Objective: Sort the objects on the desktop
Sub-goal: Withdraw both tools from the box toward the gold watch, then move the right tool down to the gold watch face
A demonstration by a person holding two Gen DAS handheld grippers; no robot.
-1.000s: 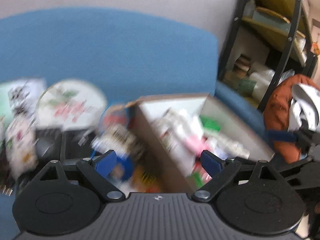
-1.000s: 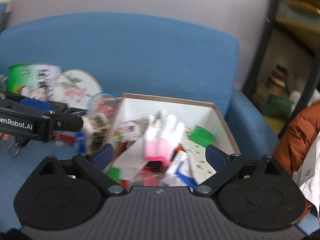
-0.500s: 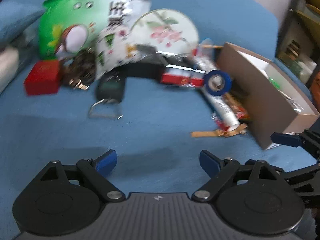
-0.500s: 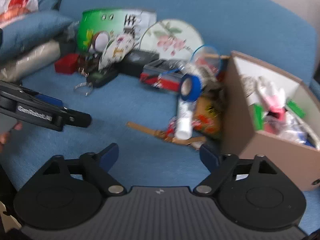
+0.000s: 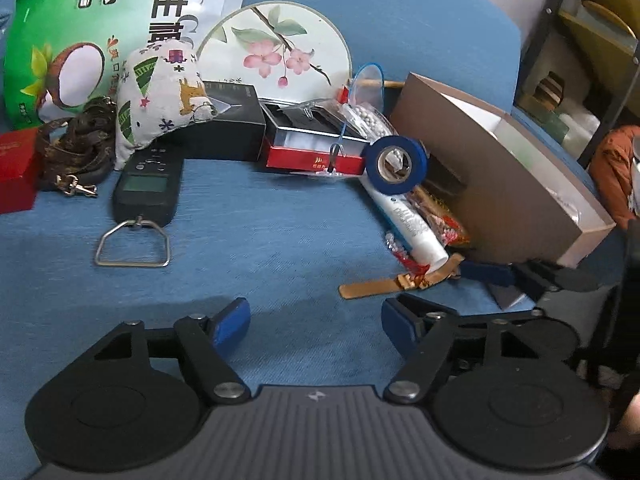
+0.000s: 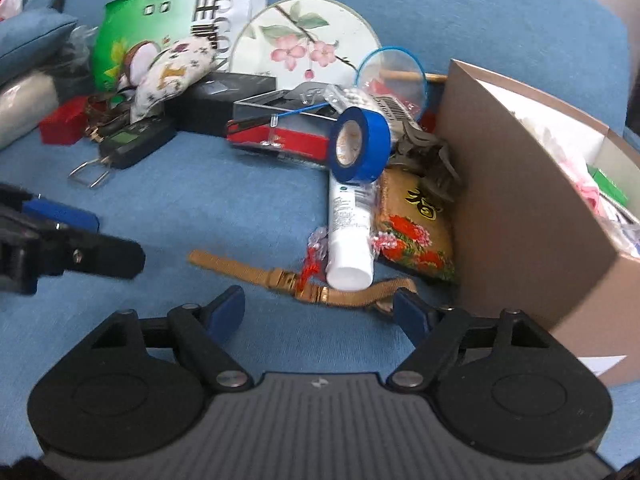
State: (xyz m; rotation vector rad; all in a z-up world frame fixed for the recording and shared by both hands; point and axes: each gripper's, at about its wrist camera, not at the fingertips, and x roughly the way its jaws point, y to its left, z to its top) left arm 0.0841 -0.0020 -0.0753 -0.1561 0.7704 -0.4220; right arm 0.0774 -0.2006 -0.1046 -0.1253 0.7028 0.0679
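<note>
On the blue seat, a gold watch strap (image 6: 280, 276) lies just beyond my right gripper (image 6: 318, 304), whose jaws are closing with nothing between them. A white tube (image 6: 348, 232) rests across the strap, with a blue tape roll (image 6: 360, 144) at its far end. My left gripper (image 5: 316, 316) hovers low over bare cushion, its jaws also closing on nothing. From there the strap (image 5: 400, 280) is ahead to the right and a black hanging scale (image 5: 146, 188) ahead to the left. The brown cardboard box (image 6: 520, 200) of sorted items stands at the right.
Behind the scale is a pile: a green snack bag (image 5: 80, 32), a patterned pouch (image 5: 160, 92), a round flowered fan (image 5: 276, 48), a red tray box (image 5: 316, 152) and a small red box (image 5: 14, 168). A red-gold packet (image 6: 412, 228) leans on the box. A shelf (image 5: 580, 60) stands far right.
Both grippers have dropped from facing the box and the seat back to just above the cushion. Their jaws stand narrower than before. Nothing was taken hold of.
</note>
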